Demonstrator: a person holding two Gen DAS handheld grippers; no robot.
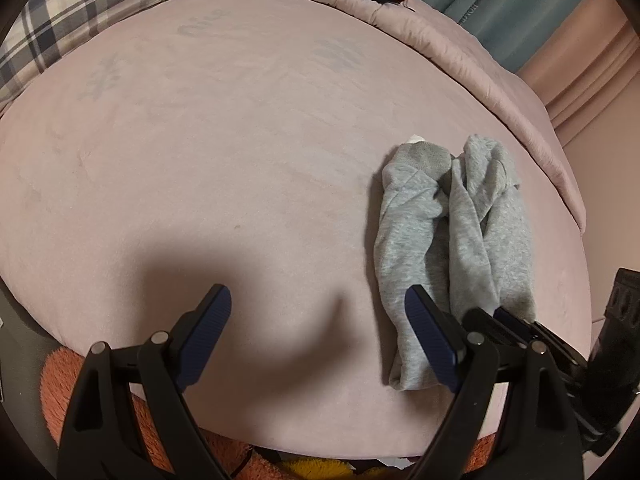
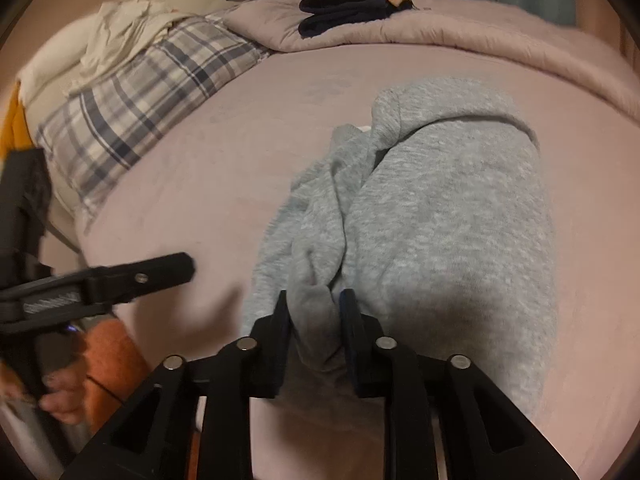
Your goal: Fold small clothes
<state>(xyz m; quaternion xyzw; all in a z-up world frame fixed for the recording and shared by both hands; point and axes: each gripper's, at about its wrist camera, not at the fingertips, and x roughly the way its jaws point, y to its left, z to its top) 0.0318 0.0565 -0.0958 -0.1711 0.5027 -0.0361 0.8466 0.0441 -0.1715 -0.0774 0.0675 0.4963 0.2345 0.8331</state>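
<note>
Black right gripper [image 2: 314, 304], lower centre of the right wrist view: jaws narrow, a bunched hem of the soft grey fleece garment [image 2: 436, 200] between the pads, presumably to draw it flat. Garment lies crumpled lengthwise on the smooth pink bedsheet [image 1: 200, 160], right of centre. Left gripper [image 1: 316, 320], blue ribbed pads, stands wide and empty alongside.

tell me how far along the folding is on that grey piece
Done: dark folded clothes are stacked on the quilt. In hand: the grey garment lies bunched and twisted on the bed, its near end between the right gripper's fingers; the left gripper is open and empty. Left: flattening and folding it.
</note>
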